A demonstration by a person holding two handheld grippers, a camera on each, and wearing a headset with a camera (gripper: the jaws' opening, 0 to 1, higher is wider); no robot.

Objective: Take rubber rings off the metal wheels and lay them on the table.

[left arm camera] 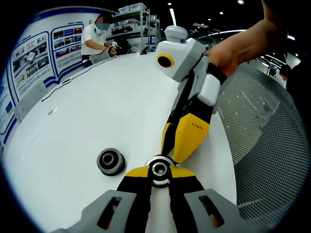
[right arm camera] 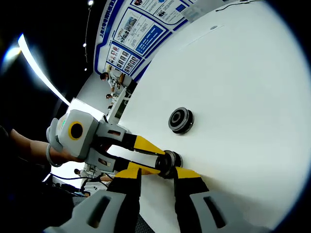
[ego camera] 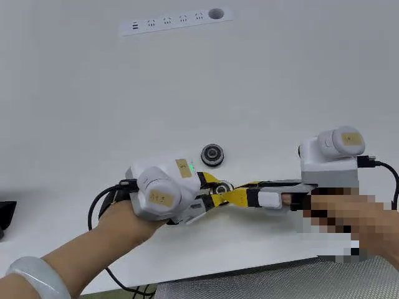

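A small metal wheel with a black rubber ring (left arm camera: pixel 159 168) is held just above the white table between both grippers. My left gripper (left arm camera: pixel 159 172) is shut on it, with one yellow jaw on each side. From the right, my right gripper (ego camera: pixel 225 192) meets the same wheel (right arm camera: pixel 168 161), its yellow jaws pinched onto the ring at the rim. A second wheel (ego camera: pixel 212 155), with its ring still on, lies flat on the table just beyond the grippers. This second wheel (left arm camera: pixel 111 161) is left of the held one in the left gripper view.
The white table (ego camera: pixel 187 81) stretches far ahead, with a white power strip (ego camera: pixel 176 20) at its far side. Its near edge runs just under the hands, above a grey mesh surface (ego camera: pixel 274 283). Black cables (ego camera: pixel 103 202) trail from the left gripper. A person (left arm camera: pixel 95 39) stands far off.
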